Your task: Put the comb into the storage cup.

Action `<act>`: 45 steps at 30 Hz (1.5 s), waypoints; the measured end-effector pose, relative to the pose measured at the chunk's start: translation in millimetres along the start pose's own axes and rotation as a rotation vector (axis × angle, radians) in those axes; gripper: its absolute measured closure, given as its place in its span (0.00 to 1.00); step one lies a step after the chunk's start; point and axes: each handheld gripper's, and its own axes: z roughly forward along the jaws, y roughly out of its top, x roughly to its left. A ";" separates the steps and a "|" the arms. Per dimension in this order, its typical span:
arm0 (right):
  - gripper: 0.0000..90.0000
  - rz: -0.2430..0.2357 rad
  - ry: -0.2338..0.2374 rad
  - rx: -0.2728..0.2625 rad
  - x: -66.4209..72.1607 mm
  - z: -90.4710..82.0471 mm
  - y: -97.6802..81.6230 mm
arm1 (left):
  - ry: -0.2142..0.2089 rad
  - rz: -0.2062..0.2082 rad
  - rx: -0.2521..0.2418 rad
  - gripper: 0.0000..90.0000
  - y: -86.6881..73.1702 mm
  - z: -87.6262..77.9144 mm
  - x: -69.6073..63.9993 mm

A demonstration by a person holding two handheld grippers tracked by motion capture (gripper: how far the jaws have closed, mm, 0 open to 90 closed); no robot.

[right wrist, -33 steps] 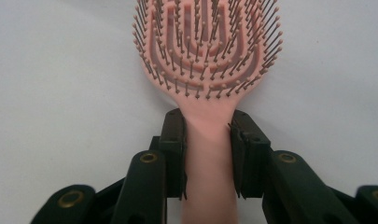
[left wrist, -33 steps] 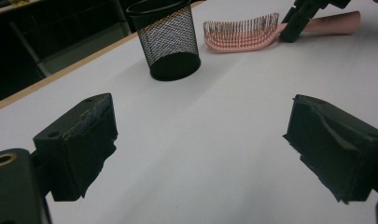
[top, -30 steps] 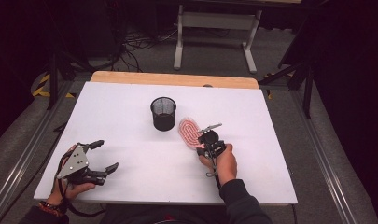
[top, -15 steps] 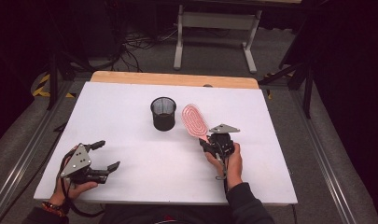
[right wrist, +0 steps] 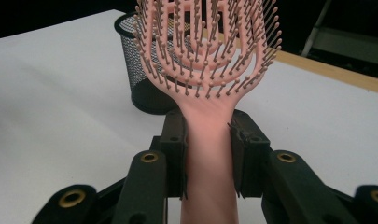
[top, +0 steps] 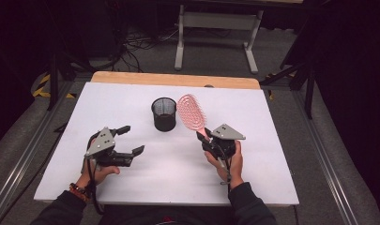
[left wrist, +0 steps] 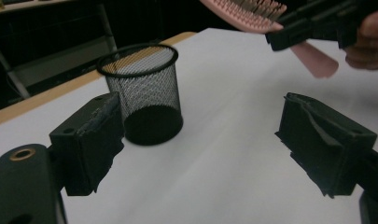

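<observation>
The high view looks forward and down over the whole worktop (top: 131,101). Both gripper views sit low and close, sharing the mesh cup (left wrist: 142,93) and pink hairbrush (right wrist: 207,51).

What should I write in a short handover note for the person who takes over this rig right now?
Right gripper: shut on the handle of the pink hairbrush, lifted off the table, head tilted toward the cup.
Left gripper: open, nothing between its fingers, which have just been closing a little; it is above the table, left of the cup.
Black mesh cup: upright near the middle of the white table, looks empty.
Done: brush picked up.
Left, most likely: put the brush into the cup; the left gripper could steady the cup.
</observation>
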 end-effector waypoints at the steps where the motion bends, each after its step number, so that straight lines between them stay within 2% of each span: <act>1: 0.77 -0.004 0.003 -0.015 2.3 -0.9 0.1 | -0.015 -0.017 -0.015 0.17 4.6 3.8 -0.2; 4: 0.77 -0.018 0.012 -0.048 9.4 -3.1 0.5 | -0.040 -0.056 -0.058 0.16 17.4 12.9 -3.2; 5: 0.77 -0.020 0.013 -0.059 11.5 -4.1 0.7 | -0.049 -0.060 -0.068 0.15 20.9 15.7 -5.0; 7: 0.77 -0.022 0.046 -0.086 14.9 -5.9 0.9 | -0.056 -0.065 -0.086 0.15 26.1 20.6 -8.8; 8: 0.77 -0.029 0.043 -0.099 17.6 -7.1 1.2 | -0.069 -0.076 -0.092 0.15 28.1 23.8 -10.3; 12: 0.77 -0.077 0.043 -0.140 28.9 -11.6 3.4 | -0.116 -0.108 -0.137 0.15 36.1 35.0 -16.6; 16: 0.77 -0.134 0.051 -0.189 39.6 -14.8 4.1 | -0.131 -0.125 -0.165 0.15 45.1 42.6 -21.9; 17: 0.77 -0.144 0.066 -0.211 41.4 -15.7 4.0 | -0.130 -0.132 -0.173 0.15 46.4 44.0 -22.6; 18: 0.77 -0.159 0.056 -0.221 44.1 -16.3 3.9 | -0.130 -0.148 -0.182 0.15 47.1 45.3 -22.7; 20: 0.77 -0.184 0.063 -0.221 48.0 -15.6 3.9 | -0.125 -0.175 -0.188 0.15 47.6 48.9 -23.6; 23: 0.77 -0.206 0.064 -0.216 53.3 -12.5 1.7 | -0.150 -0.208 -0.190 0.15 46.6 54.6 -26.2; 26: 0.77 -0.237 0.062 -0.205 59.3 -10.0 -0.8 | -0.145 -0.200 -0.197 0.19 45.9 58.1 -30.9; 27: 0.77 -0.247 0.063 -0.199 61.2 -9.0 -1.3 | -0.133 -0.189 -0.195 0.25 46.4 58.3 -32.3; 29: 0.77 -0.264 0.059 -0.198 64.2 -7.0 -2.9 | -0.079 -0.177 -0.199 0.34 46.9 56.9 -35.1; 31: 0.77 -0.261 0.064 -0.190 65.8 -4.3 -4.7 | -0.089 -0.180 -0.224 0.47 46.5 52.9 -33.1; 32: 0.77 -0.261 0.062 -0.189 66.3 -3.5 -5.7 | -0.078 -0.183 -0.231 0.54 46.6 51.1 -32.0; 34: 0.77 -0.262 0.060 -0.182 67.5 -2.1 -6.7 | -0.101 -0.205 -0.235 0.58 46.8 49.6 -29.7; 37: 0.77 -0.256 0.060 -0.172 68.7 0.5 -7.9 | -0.126 -0.197 -0.237 0.62 47.3 48.9 -29.7; 39: 0.77 -0.262 0.051 -0.168 69.5 1.9 -9.3 | -0.159 -0.173 -0.241 0.65 48.9 46.6 -30.7; 40: 0.77 -0.264 0.052 -0.163 70.1 2.4 -9.9 | -0.163 -0.143 -0.237 0.67 50.1 45.6 -32.2; 42: 0.78 -0.270 0.049 -0.162 71.3 2.8 -10.2 | -0.179 -0.121 -0.247 0.68 51.9 44.0 -34.9; 45: 0.78 -0.276 0.043 -0.161 73.1 3.4 -10.3 | -0.175 -0.082 -0.233 0.70 56.6 41.8 -39.3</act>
